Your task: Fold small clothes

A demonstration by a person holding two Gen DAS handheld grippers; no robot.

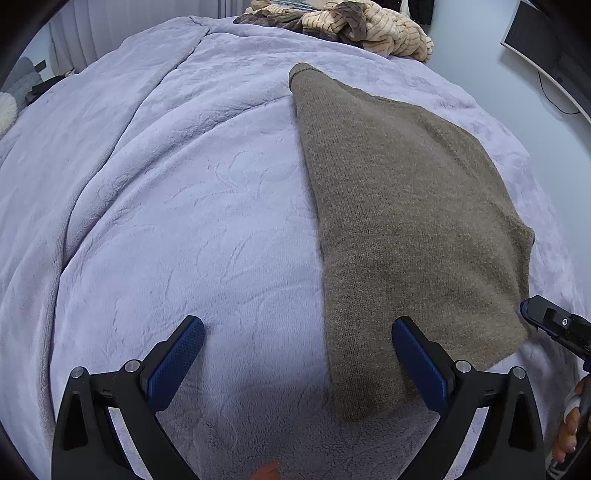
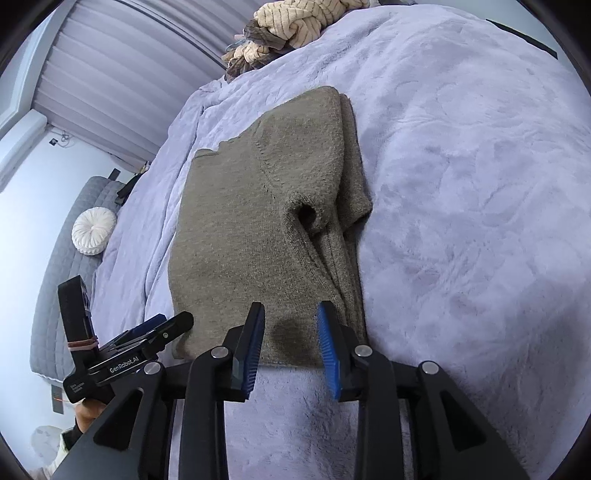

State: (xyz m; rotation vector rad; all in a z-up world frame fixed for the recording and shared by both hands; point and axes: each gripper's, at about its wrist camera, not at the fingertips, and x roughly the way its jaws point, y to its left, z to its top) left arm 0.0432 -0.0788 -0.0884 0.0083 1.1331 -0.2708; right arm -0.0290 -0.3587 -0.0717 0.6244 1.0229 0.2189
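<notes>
**Both claws open at the near edge of a folded brown sweater**

Nearest my left camera, the left gripper [image 1: 297, 336] has its jaws spread wide with nothing between the pads; one blue fingertip [image 1: 400, 328] hangs over the sweater's near left corner, the other over bare blanket. From my right camera, the right gripper [image 2: 291, 325] shows its jaws partly apart, straddling the sweater's near hem without pressing it; I hold no cloth there.

Just past both claws lies the brown knit sweater [image 2: 258, 229], folded into a long rectangle, flat on the lavender fleece blanket [image 2: 461, 184] covering the bed. One sleeve is tucked along its right side, the cuff opening facing me.

Farther off, at the bed's far end, sits a rumpled heap of tan and brown striped clothes [image 2: 288, 22]. Left of the bed, a round white cushion [image 2: 94, 230] rests on a grey quilted surface.
</notes>
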